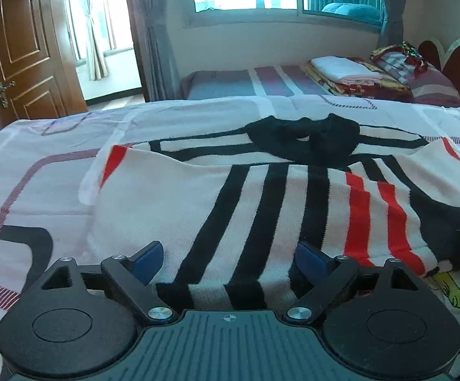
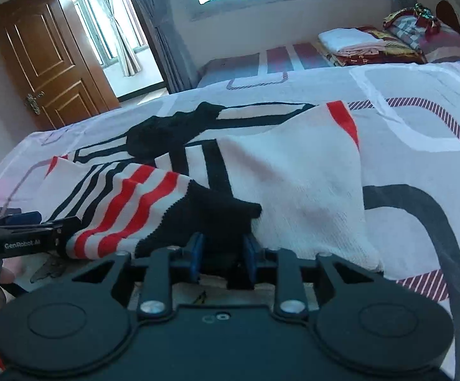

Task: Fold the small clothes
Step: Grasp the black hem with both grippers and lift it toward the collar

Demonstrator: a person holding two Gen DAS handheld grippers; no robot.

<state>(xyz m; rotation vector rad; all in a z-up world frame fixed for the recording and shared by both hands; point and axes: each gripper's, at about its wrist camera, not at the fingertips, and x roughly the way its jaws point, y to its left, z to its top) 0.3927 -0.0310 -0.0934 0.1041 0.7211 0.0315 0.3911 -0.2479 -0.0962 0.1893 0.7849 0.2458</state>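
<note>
A small white knit sweater (image 1: 261, 197) with black and red stripes and a black collar lies on the bed, both sleeves folded in across its front. My left gripper (image 1: 230, 262) is open, its blue pads either side of the sweater's near hem. In the right wrist view the sweater (image 2: 293, 174) fills the middle. My right gripper (image 2: 223, 255) has its blue pads close together at the black cuff (image 2: 211, 219) of the folded sleeve; whether they pinch the cloth is hidden. The left gripper (image 2: 23, 238) shows at the left edge there.
The bed cover (image 1: 55, 174) is pale with grey, pink and striped shapes. Folded bedding and a white stack (image 1: 341, 70) lie at the far end by the headboard. A wooden door (image 1: 23, 47) stands open at the left, a window behind.
</note>
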